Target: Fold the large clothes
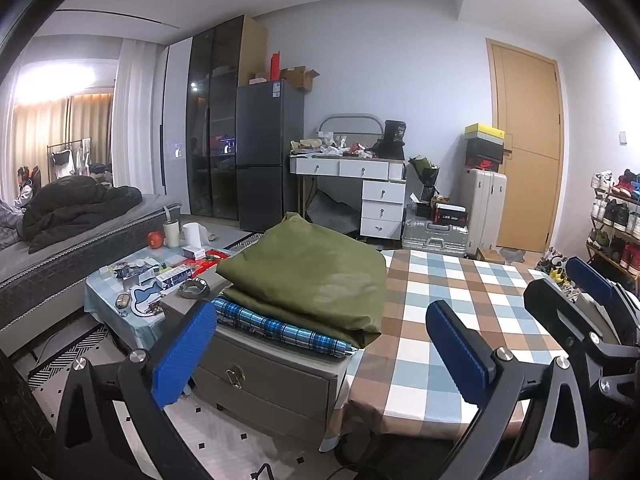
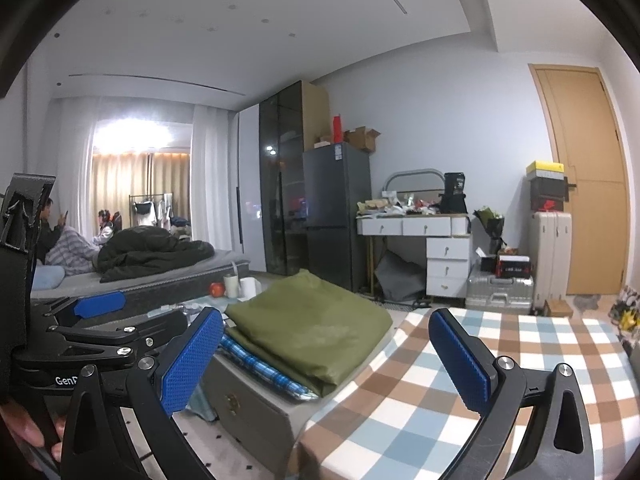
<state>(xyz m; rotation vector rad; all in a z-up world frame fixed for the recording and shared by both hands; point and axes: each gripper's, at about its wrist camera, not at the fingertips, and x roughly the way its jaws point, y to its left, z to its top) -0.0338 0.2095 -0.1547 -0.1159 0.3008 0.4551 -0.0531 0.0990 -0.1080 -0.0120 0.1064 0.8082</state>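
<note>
A folded olive-green garment (image 1: 308, 276) lies on top of a folded blue plaid garment (image 1: 280, 330), both stacked on a grey drawer cabinet (image 1: 272, 376). The stack also shows in the right wrist view (image 2: 308, 328). My left gripper (image 1: 324, 354) is open and empty, held in the air in front of the stack. My right gripper (image 2: 326, 360) is open and empty, to the right of the left one, above the checkered table (image 2: 500, 360). The right gripper shows at the right edge of the left wrist view (image 1: 592, 300); the left gripper shows at the left of the right wrist view (image 2: 100, 320).
The checkered tablecloth (image 1: 452, 304) covers the table beside the cabinet. A low table (image 1: 148, 280) with small items stands left of the cabinet, next to a bed (image 1: 80, 224). A fridge (image 1: 268, 152), white desk (image 1: 360, 188), suitcases (image 1: 484, 208) and shoe rack (image 1: 616, 216) line the far side.
</note>
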